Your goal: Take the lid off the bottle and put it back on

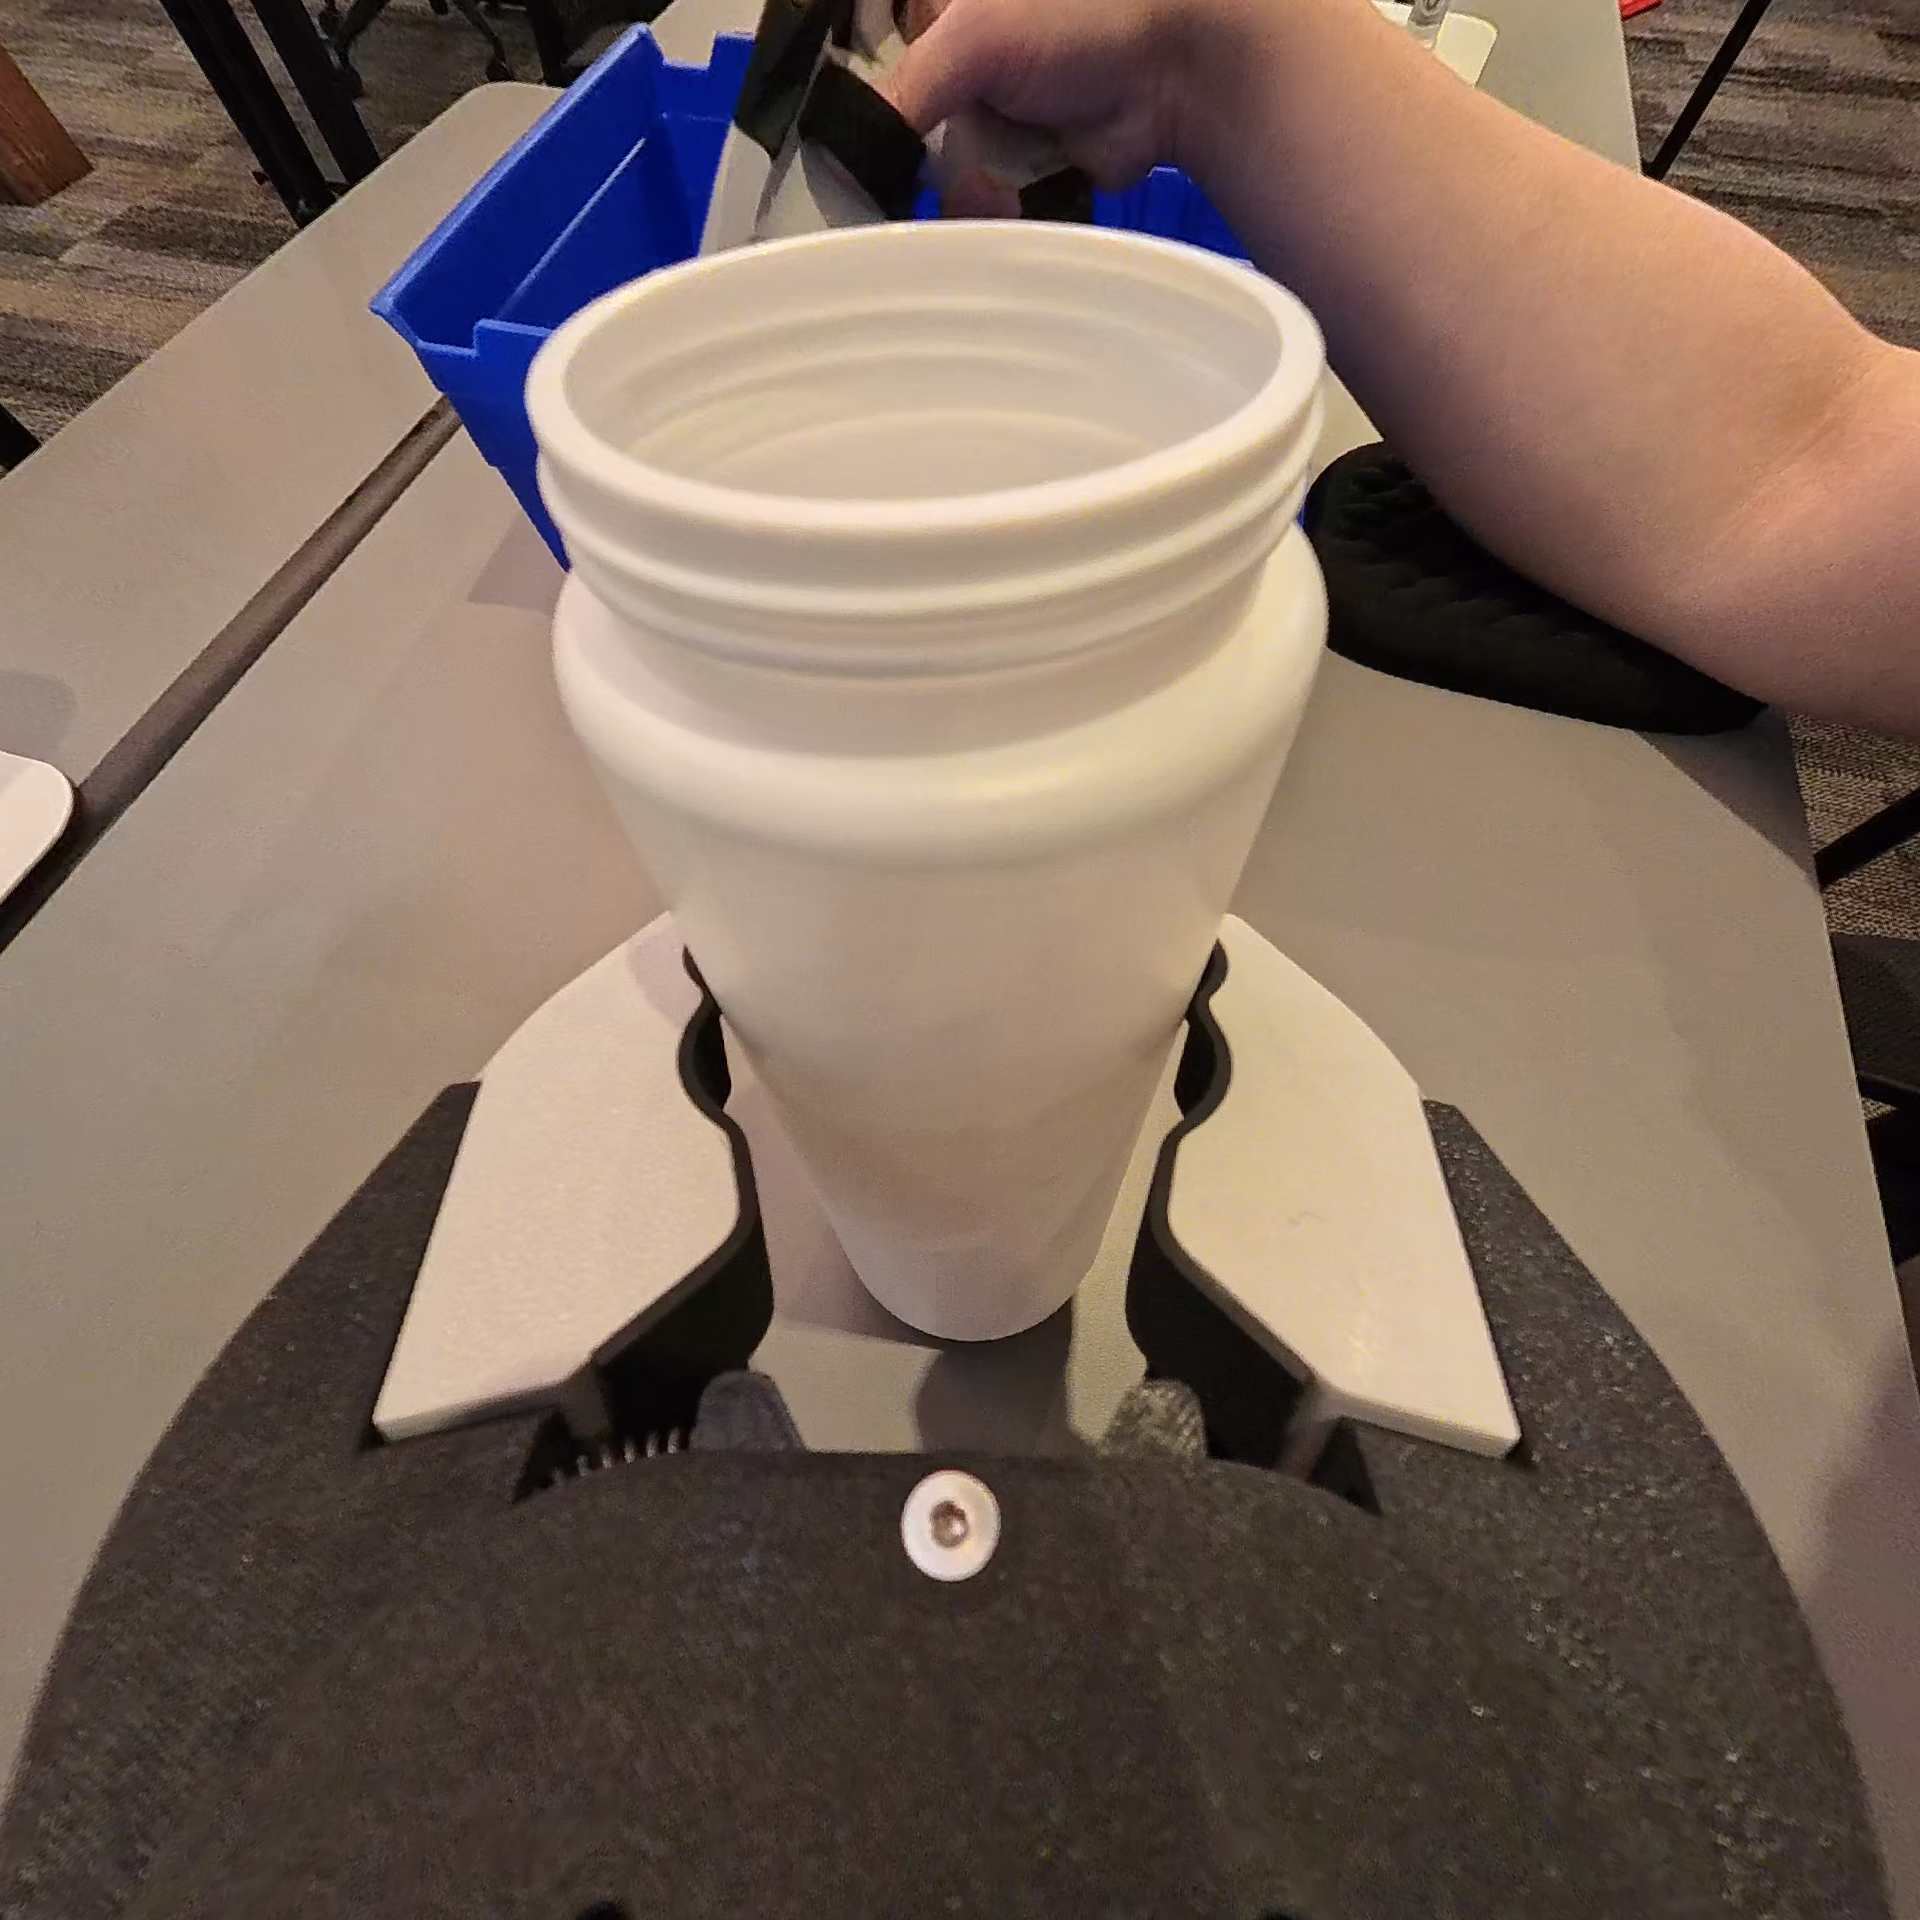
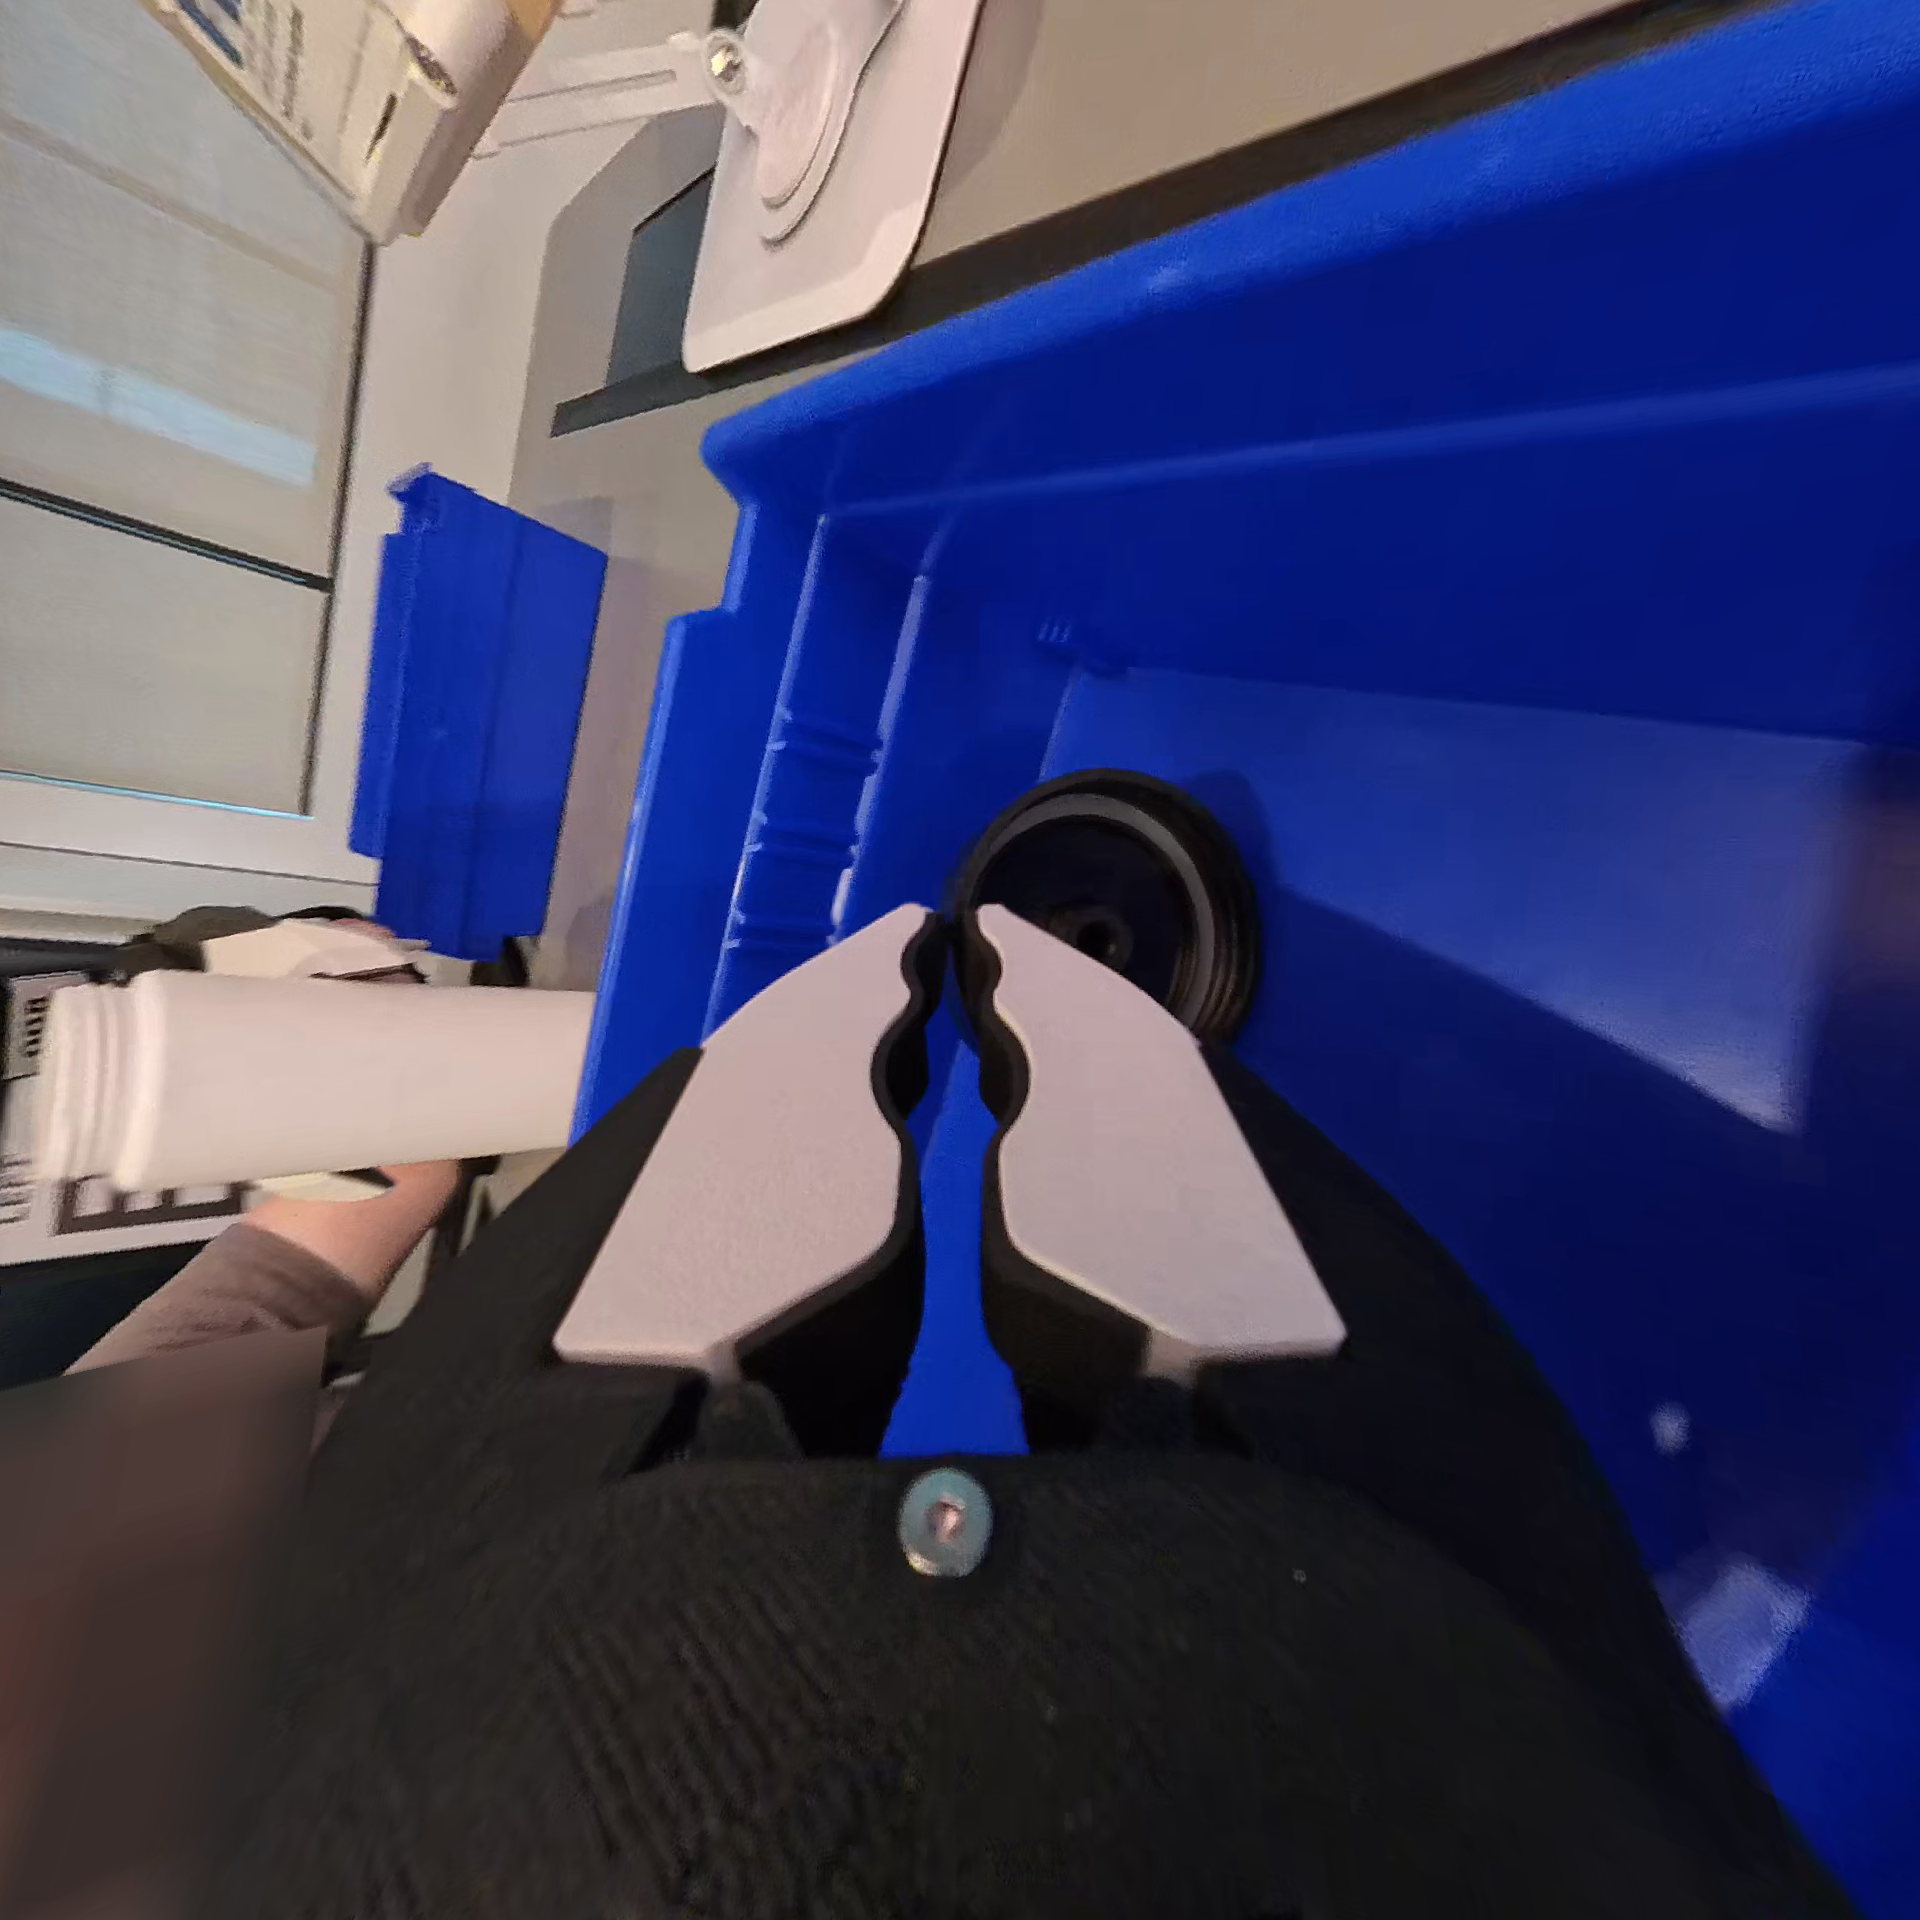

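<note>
While the left gripper [image 1: 951,1049] clasps the white bottle [image 1: 935,748] low on its body, one finger pressed against each side, the bottle stands upright on the grey table [image 1: 312,935] with its threaded mouth bare and open. Just behind it, toward the table's far edge, sits a blue bin [image 1: 520,312], and a person's forearm [image 1: 1558,364] reaches across from the right edge into that bin. Inside the bin, the right gripper [image 2: 951,940] has its fingers drawn almost together, the tips pinching the rim of the black lid [image 2: 1112,914], which rests on the bin's floor near the left wall; I judge it a grasp, though the rim between the tips is barely visible. So the lid is off, and the step in hand looks like fetching it for the return. The next move calls for lifting the lid clear of the bin wall, carrying it over the open mouth, setting it level on the threads, and twisting while the left grip steadies the bottle.
</note>
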### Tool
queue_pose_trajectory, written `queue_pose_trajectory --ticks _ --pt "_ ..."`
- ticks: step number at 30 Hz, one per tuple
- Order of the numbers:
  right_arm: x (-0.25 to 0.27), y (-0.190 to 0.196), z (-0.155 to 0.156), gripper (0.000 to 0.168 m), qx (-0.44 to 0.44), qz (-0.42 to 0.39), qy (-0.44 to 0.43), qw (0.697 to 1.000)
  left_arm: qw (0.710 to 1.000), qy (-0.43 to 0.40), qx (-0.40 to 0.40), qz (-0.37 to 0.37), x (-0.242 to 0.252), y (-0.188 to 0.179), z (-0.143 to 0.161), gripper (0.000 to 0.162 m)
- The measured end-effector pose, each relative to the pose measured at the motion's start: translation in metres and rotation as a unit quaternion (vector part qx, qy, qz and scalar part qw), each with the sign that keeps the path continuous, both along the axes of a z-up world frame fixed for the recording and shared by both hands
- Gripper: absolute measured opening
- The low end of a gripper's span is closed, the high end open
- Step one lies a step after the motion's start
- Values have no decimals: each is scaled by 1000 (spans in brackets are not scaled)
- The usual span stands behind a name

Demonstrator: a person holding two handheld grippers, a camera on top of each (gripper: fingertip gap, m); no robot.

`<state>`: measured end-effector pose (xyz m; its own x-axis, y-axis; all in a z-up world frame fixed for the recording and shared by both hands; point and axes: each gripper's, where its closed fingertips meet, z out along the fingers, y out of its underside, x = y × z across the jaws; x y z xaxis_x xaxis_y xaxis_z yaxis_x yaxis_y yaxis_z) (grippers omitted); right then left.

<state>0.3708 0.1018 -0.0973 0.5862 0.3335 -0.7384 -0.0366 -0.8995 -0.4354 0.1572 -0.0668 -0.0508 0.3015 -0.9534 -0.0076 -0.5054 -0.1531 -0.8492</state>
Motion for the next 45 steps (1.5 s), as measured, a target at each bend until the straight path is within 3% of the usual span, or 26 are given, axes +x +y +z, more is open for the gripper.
queue_pose_trajectory --ticks 10,28,31,35,38,40,43,45 --pt "30 21 1 11 75 -59 -139 986 1000 2 0 -4 2 -3 0 86" --pt "81 26 -3 17 103 -109 -369 917 1000 1 -1 -7 3 -5 1 86" --pt "88 24 -11 19 95 -96 -417 899 1000 0 -1 -7 3 -5 1 86" --pt "87 27 2 18 125 -98 -442 883 1000 1 0 -8 3 -6 1 86" --pt "65 17 8 22 126 -60 -403 905 1000 -1 1 -6 2 -5 2 86" --pt "46 7 0 29 114 -2 -380 918 1000 -2 0 -6 2 -5 2 86" --pt "50 15 -16 34 140 28 -436 888 1000 -1 -1 -6 2 -5 2 86" --pt "49 17 -25 34 135 35 -441 886 1000 1 0 -7 3 -6 1 86"
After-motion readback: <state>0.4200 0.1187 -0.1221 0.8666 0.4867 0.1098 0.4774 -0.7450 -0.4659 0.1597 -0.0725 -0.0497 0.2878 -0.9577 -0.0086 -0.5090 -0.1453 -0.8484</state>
